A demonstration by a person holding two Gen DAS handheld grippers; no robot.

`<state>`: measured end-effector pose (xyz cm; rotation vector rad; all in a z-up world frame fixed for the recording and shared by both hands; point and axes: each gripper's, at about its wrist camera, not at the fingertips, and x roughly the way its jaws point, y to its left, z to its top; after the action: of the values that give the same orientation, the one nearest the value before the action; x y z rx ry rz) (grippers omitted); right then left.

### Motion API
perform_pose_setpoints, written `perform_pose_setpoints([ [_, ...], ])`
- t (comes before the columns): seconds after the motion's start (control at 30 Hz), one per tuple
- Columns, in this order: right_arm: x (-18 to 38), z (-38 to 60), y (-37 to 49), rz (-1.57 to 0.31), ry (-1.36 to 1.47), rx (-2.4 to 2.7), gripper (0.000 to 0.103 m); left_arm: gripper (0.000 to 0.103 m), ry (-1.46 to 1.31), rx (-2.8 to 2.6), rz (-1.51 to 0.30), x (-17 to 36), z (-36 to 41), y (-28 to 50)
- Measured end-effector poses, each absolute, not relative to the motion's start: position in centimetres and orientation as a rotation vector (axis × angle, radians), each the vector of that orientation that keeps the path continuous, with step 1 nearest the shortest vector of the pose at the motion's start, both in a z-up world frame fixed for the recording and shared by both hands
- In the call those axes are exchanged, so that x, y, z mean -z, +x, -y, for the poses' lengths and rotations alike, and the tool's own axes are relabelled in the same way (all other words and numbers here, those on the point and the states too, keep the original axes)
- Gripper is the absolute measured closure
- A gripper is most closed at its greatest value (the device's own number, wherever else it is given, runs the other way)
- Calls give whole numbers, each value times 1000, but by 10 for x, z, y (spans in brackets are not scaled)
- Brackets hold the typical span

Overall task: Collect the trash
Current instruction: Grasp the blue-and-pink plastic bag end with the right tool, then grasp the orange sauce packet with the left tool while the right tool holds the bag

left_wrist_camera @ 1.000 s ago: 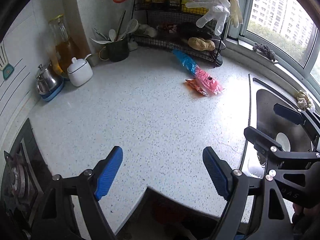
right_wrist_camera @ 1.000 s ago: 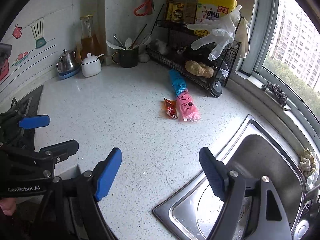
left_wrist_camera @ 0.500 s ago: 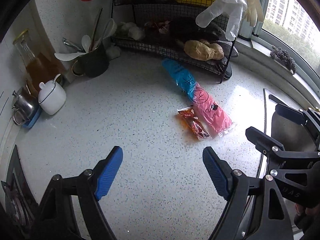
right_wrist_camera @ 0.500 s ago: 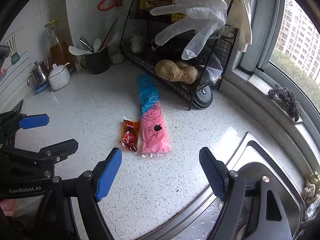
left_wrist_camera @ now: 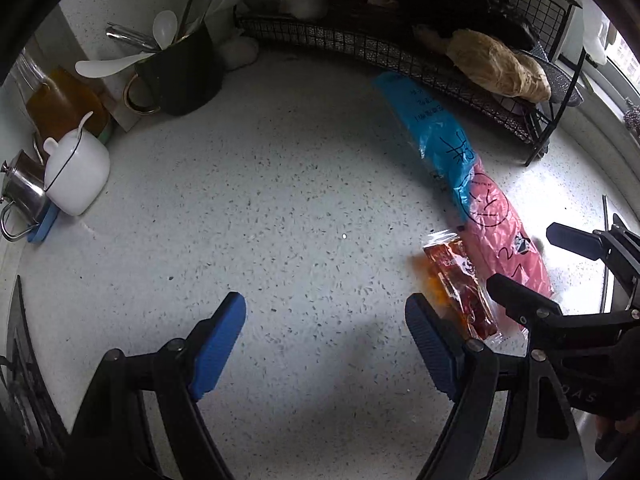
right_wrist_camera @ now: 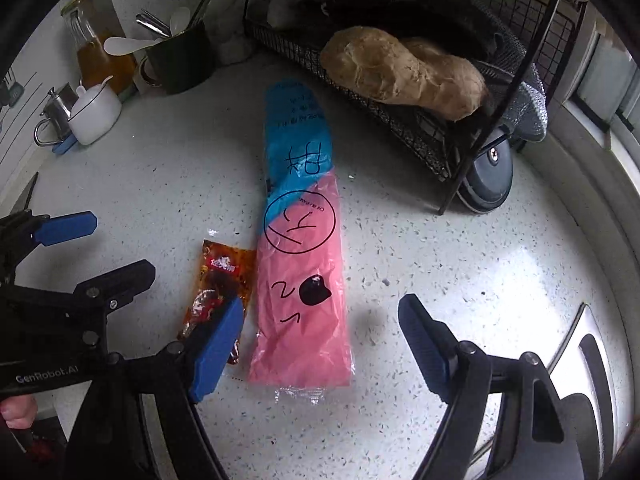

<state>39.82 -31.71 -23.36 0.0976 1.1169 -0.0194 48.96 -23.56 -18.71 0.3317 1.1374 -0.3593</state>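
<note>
Trash lies flat on the speckled countertop [right_wrist_camera: 460,240] toward its back right, in front of the wire rack [right_wrist_camera: 420,120]: a long pink-and-blue plastic bag [right_wrist_camera: 300,272] with marker scrawl on it, and just beside it on its left a small red sauce packet [right_wrist_camera: 220,280], the two lying roughly parallel. The right gripper [right_wrist_camera: 320,344] hangs over the near end of the pink-and-blue plastic bag with its blue pads well apart and nothing between them touching, its left pad hanging in front of the packet's near end; that straddle looks chosen so the jaws can drop on the bag's near end and pinch the thin film. The left gripper [left_wrist_camera: 326,344] is likewise spread wide and empty over bare counter to the left of the packet, its right pad close to the packet's near corner, probably placed to take the smaller piece while the other hand takes the bag. Nothing is collected yet. Both pieces lie flat and limp, so a pinch may need a pad to slide under an edge. Along the back left corner stand a dark utensil mug [left_wrist_camera: 180,76], a white lidded pot [left_wrist_camera: 76,176] and a small steel kettle [left_wrist_camera: 24,196], clear of the work.
</note>
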Motion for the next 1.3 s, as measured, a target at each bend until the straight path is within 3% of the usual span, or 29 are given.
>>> perform_pose_setpoints([
  [0.13,238,318,396,-1105,89,31,25,22,322,355,-1162,195,237,492],
  [0.3,229,319,376,-1070,66,59,55,22,348,372,-1175,198,243,484],
  [0.37,226,319,365,-1074,72,67,71,22,354,386,-1178,196,245,477],
  [0.47,221,321,344,-1075,96,80,86,22,367,409,-1170,189,248,468],
  [0.7,214,339,296,-1061,199,154,89,22,407,469,-1150,180,271,451],
  [1.3,213,375,281,-1057,324,191,89,22,433,529,-1148,170,295,459],
])
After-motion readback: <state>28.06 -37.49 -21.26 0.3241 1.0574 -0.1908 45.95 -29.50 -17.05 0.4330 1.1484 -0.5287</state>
